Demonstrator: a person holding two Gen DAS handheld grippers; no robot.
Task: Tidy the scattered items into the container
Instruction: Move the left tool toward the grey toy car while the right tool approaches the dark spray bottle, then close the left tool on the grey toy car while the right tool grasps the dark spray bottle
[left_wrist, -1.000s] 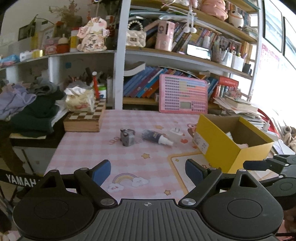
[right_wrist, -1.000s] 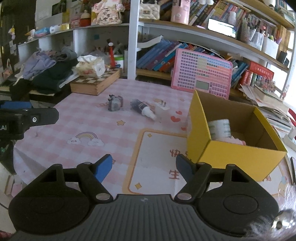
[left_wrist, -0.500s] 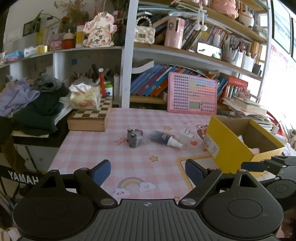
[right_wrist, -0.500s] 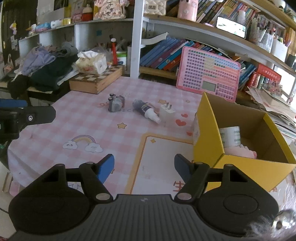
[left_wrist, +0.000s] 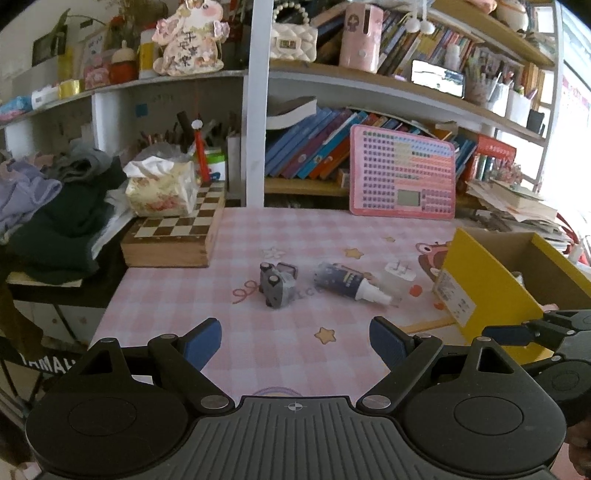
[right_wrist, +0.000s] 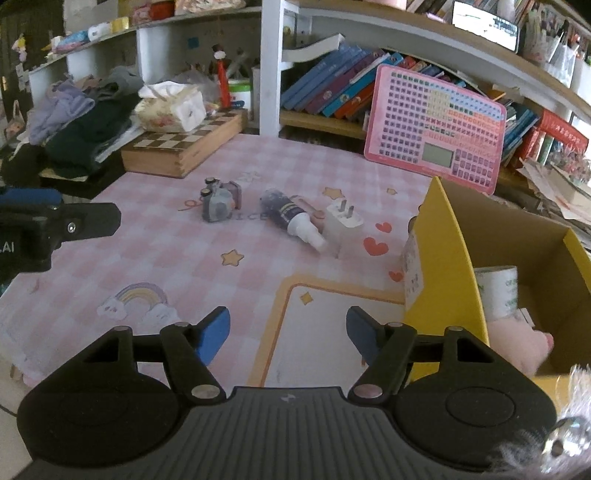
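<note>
Three loose items mid-table, beyond both sets of tongs; box at right.

Left view: left gripper spread wide, nothing between the pads, low in the frame; toy car just above the gap, bottle up and right of it, plug farther right, box at the right edge. Right view: right gripper closing, empty, at the bottom; toy car, bottle and plug in a row well above it at centre, bottle touching plug; box on the right, just beside the right finger, with tape roll inside.
</note>
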